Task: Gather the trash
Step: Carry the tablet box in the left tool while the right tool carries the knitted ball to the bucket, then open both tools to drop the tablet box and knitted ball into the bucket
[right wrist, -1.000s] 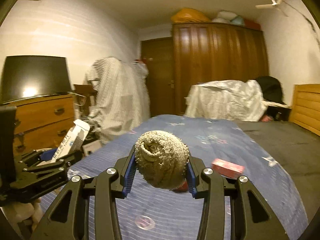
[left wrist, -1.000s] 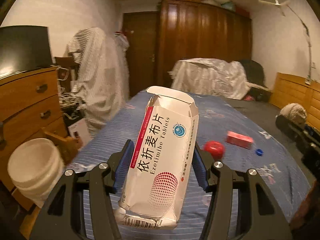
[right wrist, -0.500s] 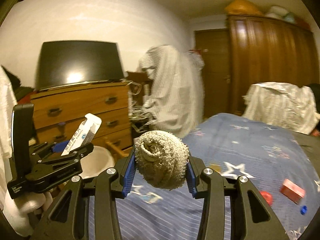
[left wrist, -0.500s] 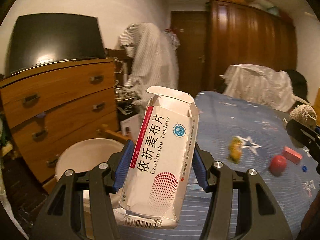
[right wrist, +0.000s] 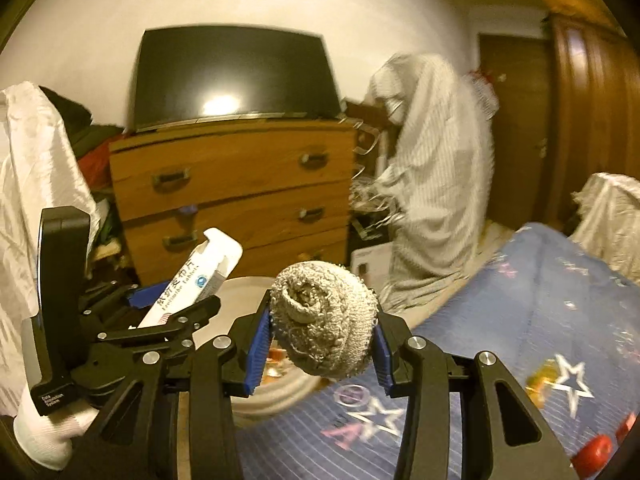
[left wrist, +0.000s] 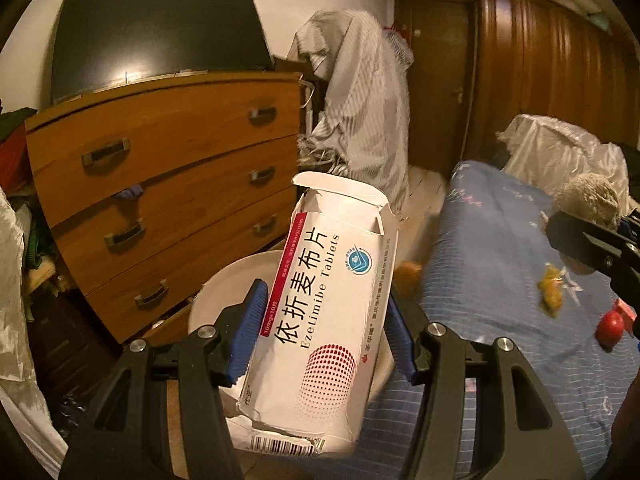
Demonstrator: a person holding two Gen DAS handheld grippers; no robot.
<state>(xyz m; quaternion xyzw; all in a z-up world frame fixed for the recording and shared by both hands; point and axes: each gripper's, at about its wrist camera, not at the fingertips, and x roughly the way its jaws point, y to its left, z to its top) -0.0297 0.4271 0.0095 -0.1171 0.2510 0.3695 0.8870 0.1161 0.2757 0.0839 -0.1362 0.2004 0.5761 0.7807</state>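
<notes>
Step in hand, by my read: carrying two pieces of trash toward white bin beside dresser.

Left hand-held gripper clamped on opened tablet box, box upright, in front of bin rim.

Right hand-held gripper clamped on frayed cloth ball, near bin, at bed edge.

Next: centre each over bin mouth, release.

Bin mostly hidden behind box and grippers. Red items on bed blurred; unclear what they are.

White bin: mostly hidden behind tablet box. Orange scrap on bed: blurred, unidentifiable. Red item: cut by frame edge.
</notes>
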